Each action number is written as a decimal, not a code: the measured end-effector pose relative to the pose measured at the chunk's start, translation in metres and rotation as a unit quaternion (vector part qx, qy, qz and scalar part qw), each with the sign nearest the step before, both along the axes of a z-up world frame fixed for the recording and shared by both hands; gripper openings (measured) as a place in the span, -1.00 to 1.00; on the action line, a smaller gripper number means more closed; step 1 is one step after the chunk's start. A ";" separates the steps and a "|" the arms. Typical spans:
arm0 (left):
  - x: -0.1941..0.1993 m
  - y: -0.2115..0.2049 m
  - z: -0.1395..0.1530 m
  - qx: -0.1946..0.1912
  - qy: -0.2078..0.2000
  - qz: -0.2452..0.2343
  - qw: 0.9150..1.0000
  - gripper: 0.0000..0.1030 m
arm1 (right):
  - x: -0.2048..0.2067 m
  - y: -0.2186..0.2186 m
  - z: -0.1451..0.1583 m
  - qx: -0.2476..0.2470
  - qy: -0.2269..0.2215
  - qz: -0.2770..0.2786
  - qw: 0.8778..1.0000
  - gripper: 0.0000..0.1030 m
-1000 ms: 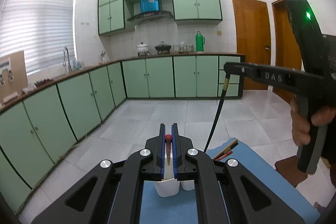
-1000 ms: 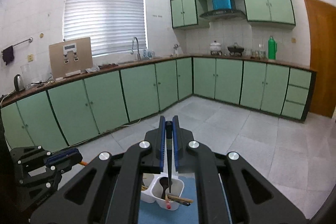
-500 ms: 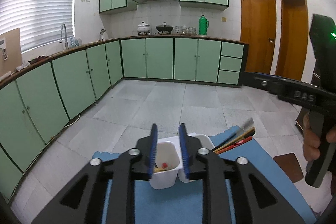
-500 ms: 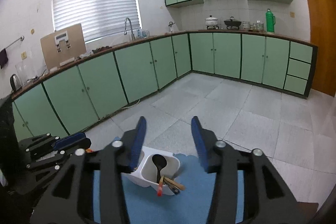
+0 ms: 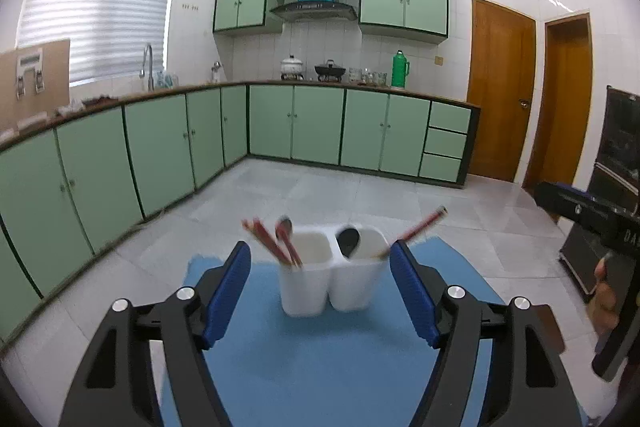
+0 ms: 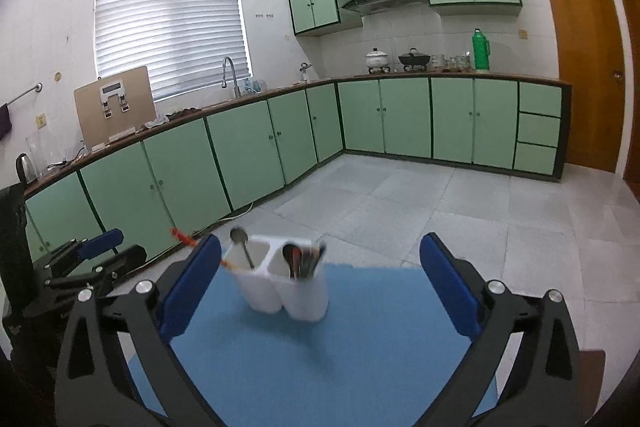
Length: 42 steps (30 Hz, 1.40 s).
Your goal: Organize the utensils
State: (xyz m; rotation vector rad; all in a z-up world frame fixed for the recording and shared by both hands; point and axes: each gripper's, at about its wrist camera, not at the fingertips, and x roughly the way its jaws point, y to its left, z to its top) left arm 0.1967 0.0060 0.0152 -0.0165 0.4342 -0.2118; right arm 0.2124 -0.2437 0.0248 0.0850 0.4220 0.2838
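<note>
A white two-compartment utensil holder (image 5: 332, 275) stands on a blue mat (image 5: 320, 363). Its left cup holds red chopsticks (image 5: 272, 241) and a metal spoon (image 5: 285, 227); its right cup holds a dark spoon (image 5: 348, 239) and a red chopstick (image 5: 420, 227). My left gripper (image 5: 320, 291) is open and empty, just in front of the holder. In the right wrist view the holder (image 6: 280, 283) stands ahead of my right gripper (image 6: 320, 287), which is wide open and empty. The left gripper (image 6: 80, 267) shows at the left edge there.
Green kitchen cabinets (image 5: 160, 155) line the left and far walls across a tiled floor (image 5: 360, 199). Wooden doors (image 5: 500, 87) are at the right. The right gripper and a hand (image 5: 600, 227) show at the left wrist view's right edge.
Both grippers let go of their utensils into the holder, opened wide and drew back from it. The utensils now stand in the cups.
</note>
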 end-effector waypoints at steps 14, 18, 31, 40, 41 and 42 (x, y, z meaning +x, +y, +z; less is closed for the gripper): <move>-0.057 -0.010 -0.016 -0.004 0.012 0.011 1.000 0.79 | -0.064 0.017 -0.041 -0.011 0.041 0.005 0.999 0.90; -0.065 -0.014 -0.008 0.002 0.000 0.016 1.000 0.83 | -0.070 0.022 -0.029 -0.018 0.032 0.010 0.999 0.90; -0.089 -0.017 0.022 0.005 -0.043 0.020 0.999 0.84 | -0.092 0.030 -0.001 -0.034 -0.004 0.018 0.999 0.90; -0.098 -0.019 0.024 0.005 -0.049 0.020 0.999 0.84 | -0.102 0.037 0.005 -0.043 -0.014 0.023 0.999 0.89; -0.099 -0.018 0.023 0.004 -0.049 0.021 0.999 0.84 | -0.103 0.038 0.004 -0.044 -0.013 0.023 0.999 0.89; -0.101 -0.018 0.023 0.004 -0.049 0.021 0.999 0.84 | -0.103 0.039 0.004 -0.044 -0.012 0.024 0.999 0.89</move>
